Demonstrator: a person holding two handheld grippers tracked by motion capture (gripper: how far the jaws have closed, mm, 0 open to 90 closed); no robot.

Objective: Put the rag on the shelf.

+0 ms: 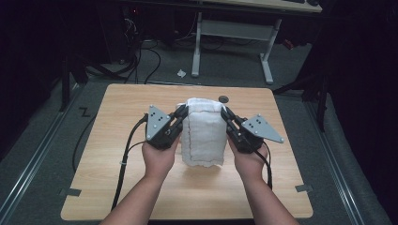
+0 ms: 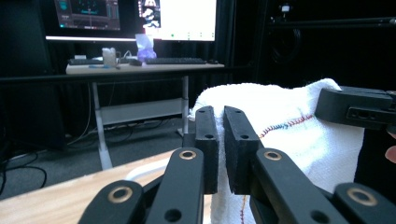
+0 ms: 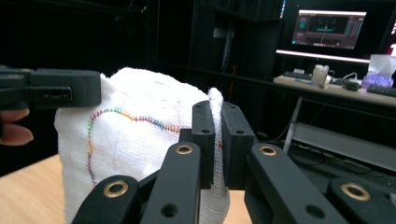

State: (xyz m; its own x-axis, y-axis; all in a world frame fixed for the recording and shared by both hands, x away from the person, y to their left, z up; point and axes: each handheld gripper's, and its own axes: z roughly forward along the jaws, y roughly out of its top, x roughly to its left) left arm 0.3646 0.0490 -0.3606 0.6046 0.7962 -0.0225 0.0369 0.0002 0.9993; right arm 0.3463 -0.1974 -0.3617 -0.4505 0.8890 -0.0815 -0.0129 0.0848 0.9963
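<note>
On the light wooden table point(image 1: 117, 187), seen from the high view, two forearms come in from the bottom edge and each hand holds a black gripper up against a white towel point(image 1: 202, 133) near the table's middle. Furthest left, the person's left hand point(image 1: 158, 158) grips the left gripper point(image 1: 180, 111), whose grey three-cornered plate tilts outward and whose cable trails down toward the table's near edge. Its jaws are pressed together on the towel's upper left corner; in the left gripper view the two black pads point(image 2: 205, 140) stand nearly touching, with the cloth's edge nipped between them. Between the two grippers the towel hangs lifted off the surface in a loose, upright drape, its lower hem just above the wood and casting a soft shadow; a line of coloured stitching runs along its border. At its upper right corner the right gripper point(image 1: 226, 112) is likewise closed on a fold of the cloth, and the right gripper view shows white fabric caught in the thin slit between its pads point(image 3: 203, 140). The right hand point(image 1: 248, 161) holds that tool, its cable looping beside the wrist. Behind the table a white-legged desk point(image 1: 234, 28) stands on the grey floor.
</note>
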